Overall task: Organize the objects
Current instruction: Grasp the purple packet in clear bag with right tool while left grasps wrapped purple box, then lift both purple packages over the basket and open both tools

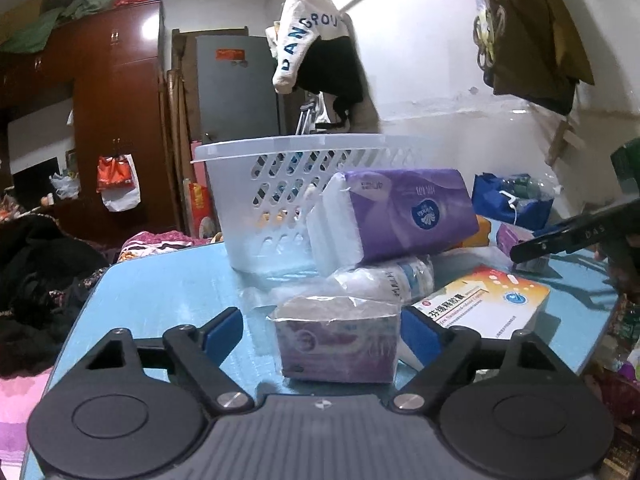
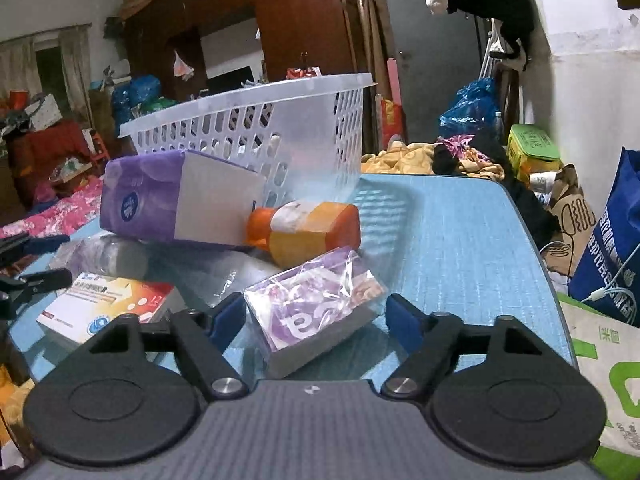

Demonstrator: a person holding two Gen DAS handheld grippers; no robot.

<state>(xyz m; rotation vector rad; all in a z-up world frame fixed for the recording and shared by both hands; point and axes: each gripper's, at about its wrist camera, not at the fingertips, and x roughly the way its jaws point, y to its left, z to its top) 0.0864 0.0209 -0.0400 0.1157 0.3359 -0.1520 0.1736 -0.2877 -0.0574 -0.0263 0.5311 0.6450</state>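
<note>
On the blue table point(image 1: 160, 288) a small purple tissue pack point(image 1: 336, 340) lies between the fingers of my left gripper point(image 1: 320, 326). The jaws are open: the right pad is close to the pack and the left one stands clear of it. My right gripper point(image 2: 316, 308) is open around a second small purple pack point(image 2: 312, 320), which lies slantwise on the table with narrow gaps at both pads. Behind stands a white slotted basket point(image 1: 288, 160) point(image 2: 248, 120). A large purple tissue pack point(image 1: 400, 216) point(image 2: 160, 200) leans against it.
An orange bottle point(image 2: 312, 228), a clear plastic bottle point(image 1: 384, 280) and a white and orange medicine box point(image 1: 480, 304) point(image 2: 108, 304) lie among the packs. Bags stand off the table's right edge point(image 2: 600, 248). Bedding and clothes lie off the left side point(image 1: 40, 280).
</note>
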